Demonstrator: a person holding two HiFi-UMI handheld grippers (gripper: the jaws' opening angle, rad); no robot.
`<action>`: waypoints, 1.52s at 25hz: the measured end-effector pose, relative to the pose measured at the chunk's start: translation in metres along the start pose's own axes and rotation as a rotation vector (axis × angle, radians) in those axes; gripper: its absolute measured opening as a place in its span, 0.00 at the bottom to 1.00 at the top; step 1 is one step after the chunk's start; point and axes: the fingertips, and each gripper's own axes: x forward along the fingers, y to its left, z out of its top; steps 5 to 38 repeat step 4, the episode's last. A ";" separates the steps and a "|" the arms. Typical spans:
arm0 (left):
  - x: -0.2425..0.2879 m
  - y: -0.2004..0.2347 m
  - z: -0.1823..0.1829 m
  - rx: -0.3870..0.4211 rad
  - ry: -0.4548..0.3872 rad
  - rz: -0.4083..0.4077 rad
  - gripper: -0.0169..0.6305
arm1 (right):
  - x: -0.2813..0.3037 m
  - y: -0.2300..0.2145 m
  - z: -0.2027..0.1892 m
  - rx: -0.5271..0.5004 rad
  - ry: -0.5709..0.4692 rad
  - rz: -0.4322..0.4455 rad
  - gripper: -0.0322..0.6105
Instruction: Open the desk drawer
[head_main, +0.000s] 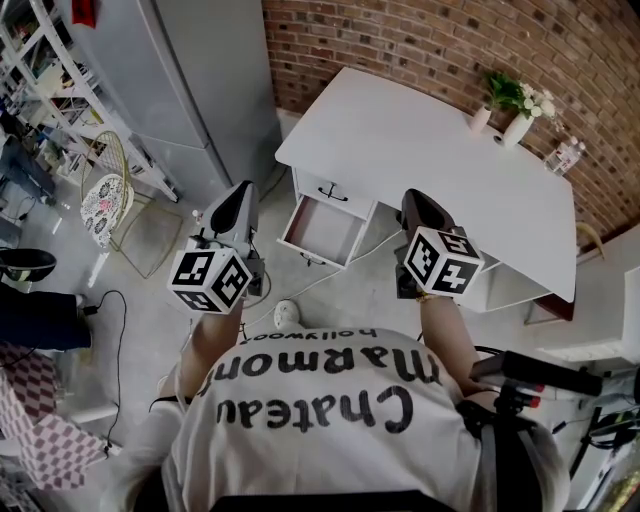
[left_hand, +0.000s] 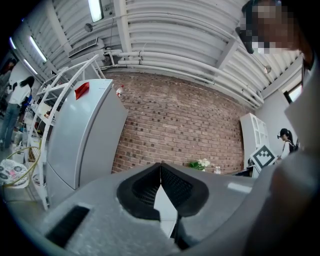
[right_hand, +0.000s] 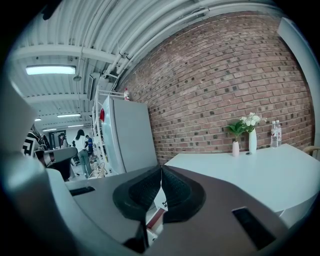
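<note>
At the far left a white metal shelving rack (head_main: 40, 70) and a tall grey fridge (head_main: 190, 80) stand side by side, with a gold wire chair bearing a patterned cushion (head_main: 105, 200) on the floor before them. The left gripper (head_main: 243, 192) hangs in the air in front of the fridge. In the left gripper view its black ribbed pads (left_hand: 142, 190) meet at the tips with nothing between them. Right of it, the white desk drawer (head_main: 322, 230) stands pulled out from the white desk (head_main: 420, 140), its pinkish floor showing, by a closed drawer front with a dark handle (head_main: 332, 192). The open drawer lies between the two grippers and ahead of them; neither touches it. The right gripper (head_main: 412, 198) hovers at the desk's front edge, jaws pressed together on nothing. Further right, on the desktop by the red brick wall (head_main: 430, 40), stand two white vases with flowers (head_main: 518, 112) and clear water bottles (head_main: 565, 155). The right gripper hides part of the desk front, and the person's printed white shirt (head_main: 320, 400) cuts off the floor below. In the right gripper view only a sliver of the drawer shows under the touching tips
</note>
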 end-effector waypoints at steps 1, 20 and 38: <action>0.000 0.001 -0.001 0.000 0.000 0.001 0.05 | 0.001 0.000 0.000 -0.003 0.000 0.001 0.07; 0.000 0.003 -0.003 -0.003 0.001 0.002 0.05 | 0.003 0.002 -0.002 -0.008 0.000 0.003 0.07; 0.000 0.003 -0.003 -0.003 0.001 0.002 0.05 | 0.003 0.002 -0.002 -0.008 0.000 0.003 0.07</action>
